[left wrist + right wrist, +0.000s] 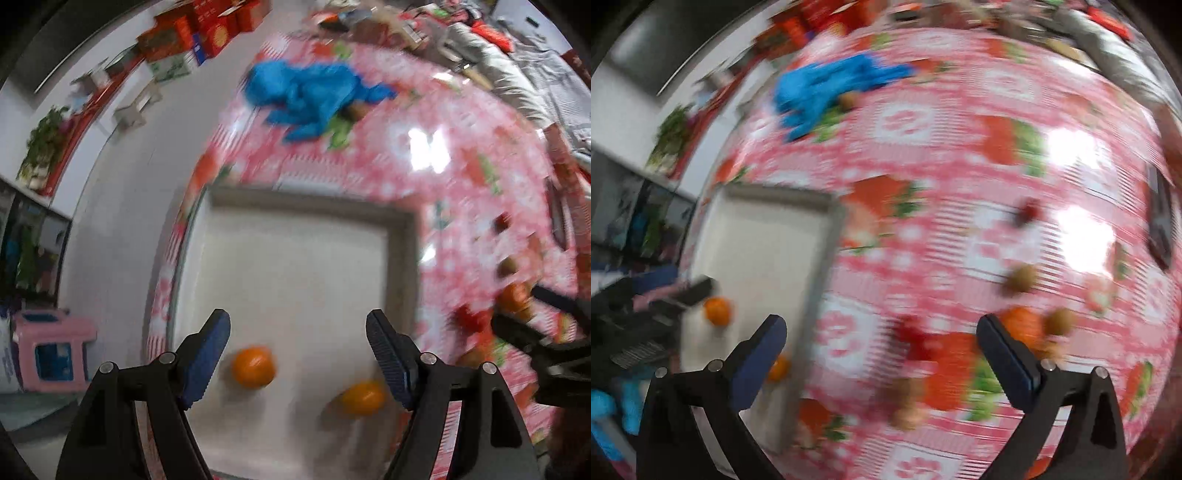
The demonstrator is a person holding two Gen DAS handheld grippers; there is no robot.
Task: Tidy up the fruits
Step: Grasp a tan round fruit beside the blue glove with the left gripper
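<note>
- The left claw [297, 354] is spread wide and holds nothing. It hangs over the near end of the white tray [295, 206], and its blue fingers [207, 354] frame two oranges lying on the tray floor.
- The nearer-left orange [253, 366] and the second orange [362, 398] lie apart from each other. Both sit inside the tray, which looks like the collecting spot for the fruit.
- The right claw [882, 354] is also spread wide and empty. It points down over the patterned pink tablecloth [923, 122], just to the right of the tray's edge.
- Fruit waiting to be sorted lies loose on the cloth ahead of it: an orange [1021, 325] just beyond the right finger, touching or just beside a brownish round fruit [1061, 321], another brown one [1021, 278] farther on, and a small dark red one [1028, 210] beyond that. Blur hides what kinds they are.
- Both views are smeared, so the hands seem to be moving; the right one looks poised for the next pick.
- A crumpled blue bag [306, 96] lies at the far side of the table, well apart from the tray.
</note>
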